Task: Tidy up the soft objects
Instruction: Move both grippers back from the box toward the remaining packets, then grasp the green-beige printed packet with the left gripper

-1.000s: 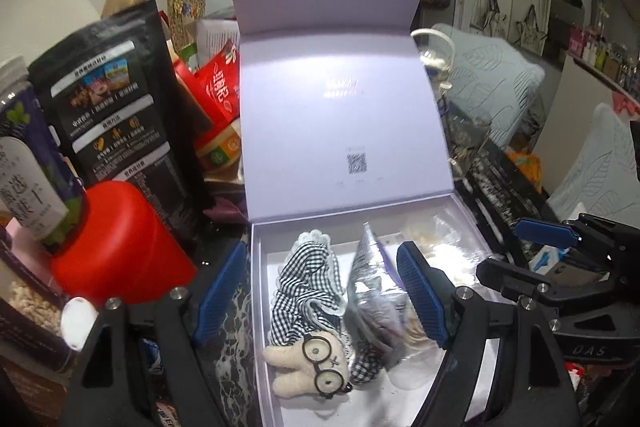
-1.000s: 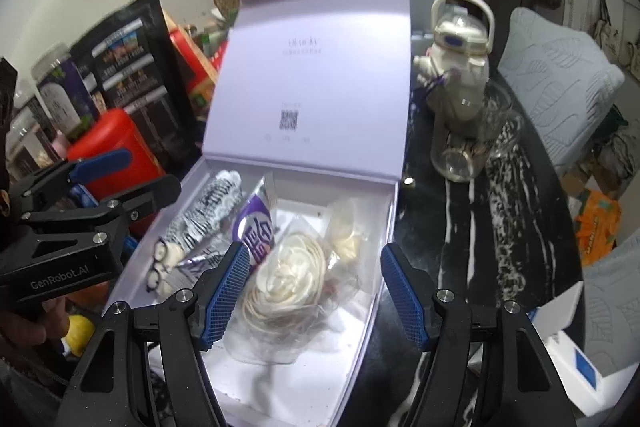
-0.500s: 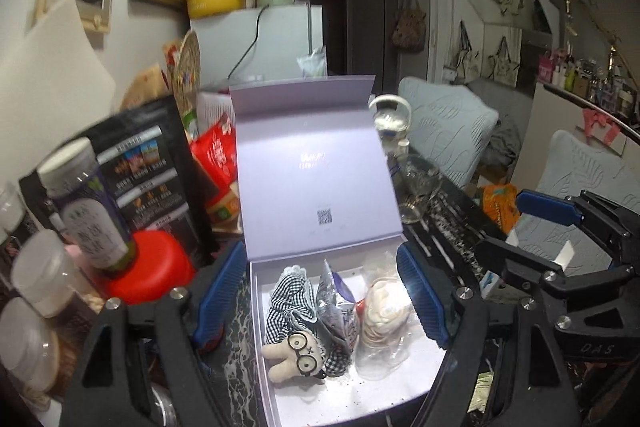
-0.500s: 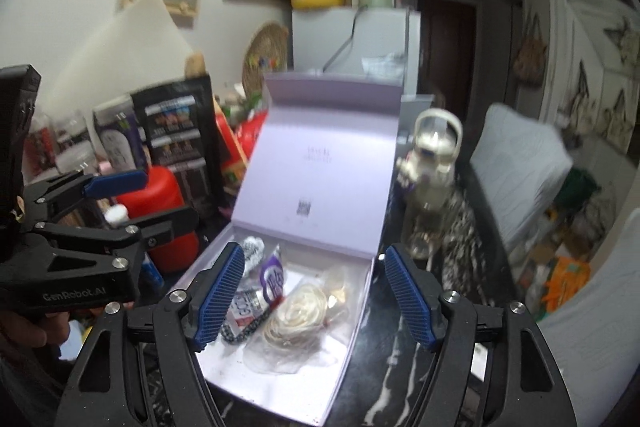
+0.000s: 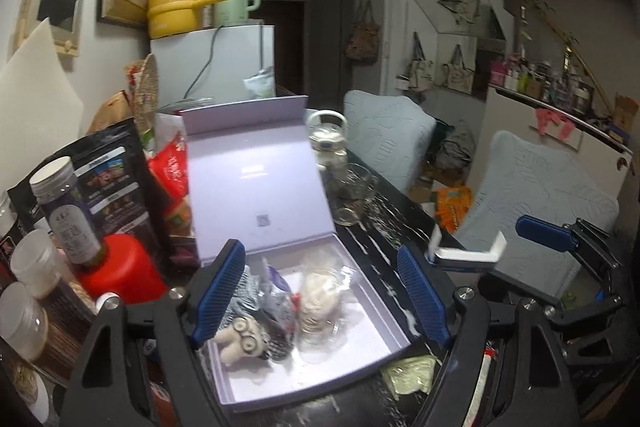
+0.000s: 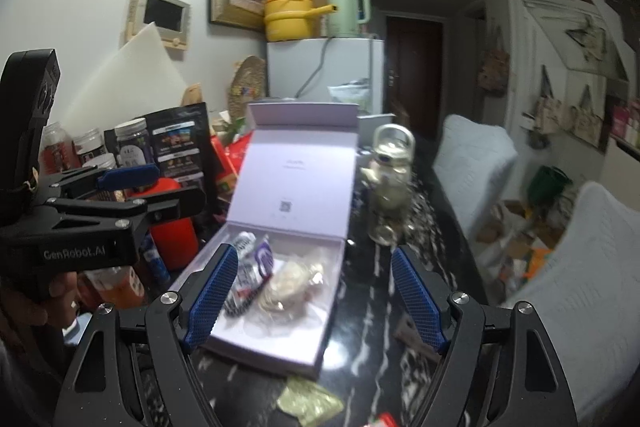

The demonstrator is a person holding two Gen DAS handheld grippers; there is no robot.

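Observation:
A lilac box point(image 5: 372, 355) point(image 6: 320, 319) lies on the dark marble table with its lid point(image 5: 256, 187) standing open at the back. Inside lie a checked cloth doll with glasses point(image 5: 248, 331), a purple foil pouch point(image 5: 276, 291) point(image 6: 262, 263) and a cream soft item in clear wrap point(image 5: 320, 303) point(image 6: 288, 287). My left gripper point(image 5: 320, 299) is open and empty, above the box's near end. My right gripper point(image 6: 314, 301) is open and empty, above the box's near right side. The right gripper also shows in the left wrist view point(image 5: 560, 255), and the left gripper in the right wrist view point(image 6: 128, 187).
Left of the box stand a red can point(image 5: 120, 267), jars point(image 5: 64, 207) and black snack bags point(image 5: 112, 179). A glass cup point(image 5: 352, 199) and a robot-shaped bottle point(image 6: 390, 171) stand at its right rear. A small white box point(image 5: 464, 251) and a green packet point(image 6: 310, 401) lie nearby. Cushioned chairs point(image 5: 536, 195) stand at the right.
Both grippers have pulled back and up from the box, which looks smaller and farther now. Both stayed open and empty. The box's contents have not moved.

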